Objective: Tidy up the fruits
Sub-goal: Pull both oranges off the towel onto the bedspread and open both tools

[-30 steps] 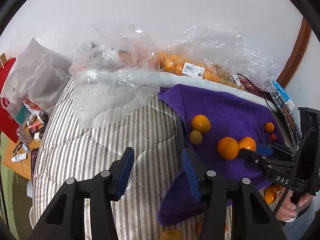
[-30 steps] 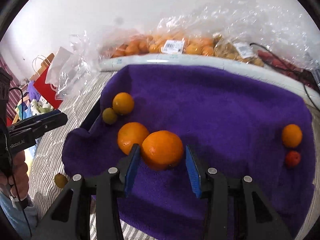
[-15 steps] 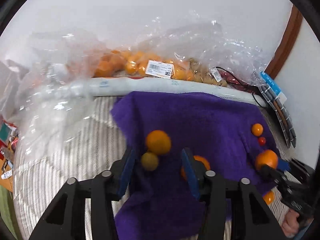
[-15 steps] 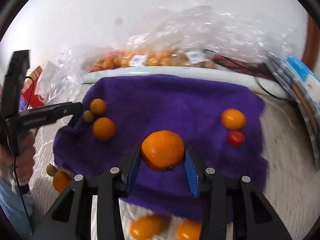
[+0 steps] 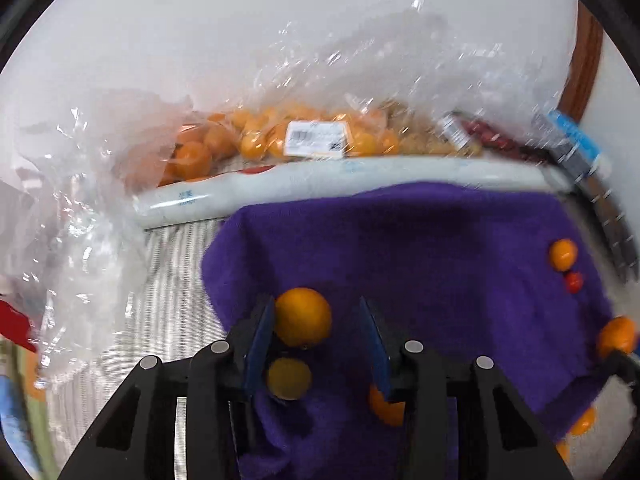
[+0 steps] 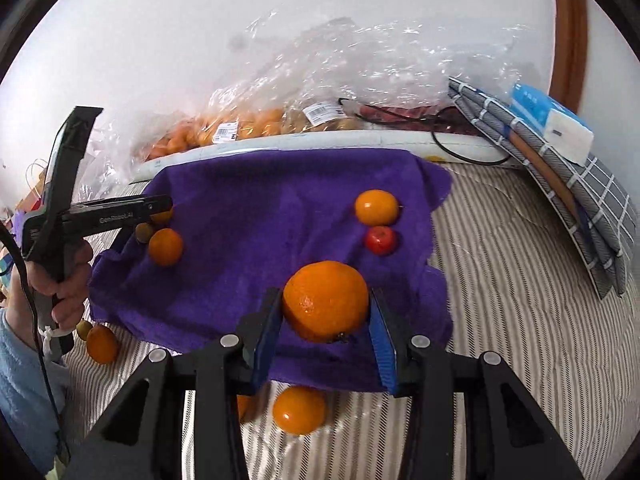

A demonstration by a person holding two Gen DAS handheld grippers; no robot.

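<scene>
Fruit lies scattered over a purple towel (image 6: pixel 256 248) spread on a striped bedcover (image 6: pixel 512 312). The right gripper (image 6: pixel 326 330) has its blue-padded jaws clamped on a large orange (image 6: pixel 326 300), which sits between the pads above the towel's near edge. Beyond it on the towel rest a smaller orange (image 6: pixel 377 207) and, just beside and touching or nearly touching it, a small red fruit (image 6: pixel 381 240). At the towel's left end the left gripper (image 5: pixel 316 332) holds its jaws apart around a mid-sized orange (image 5: pixel 303 317), which sits against the left pad with a gap to the right one; whether the pad actually touches it cannot be told. Just nearer the camera, between the same fingers, lies a small yellowish fruit (image 5: pixel 289 378), and another orange (image 5: pixel 384 406) shows partly behind the right finger. In the right wrist view an orange (image 6: pixel 298 409) lies on the bedcover beneath the gripper, off the towel, and one more orange (image 6: pixel 102 344) lies off the towel's left corner. Along the wall behind the towel, clear plastic bags (image 5: pixel 312 136) hold many small oranges, and a folded checked cloth (image 6: pixel 560 184) leans at the right.
</scene>
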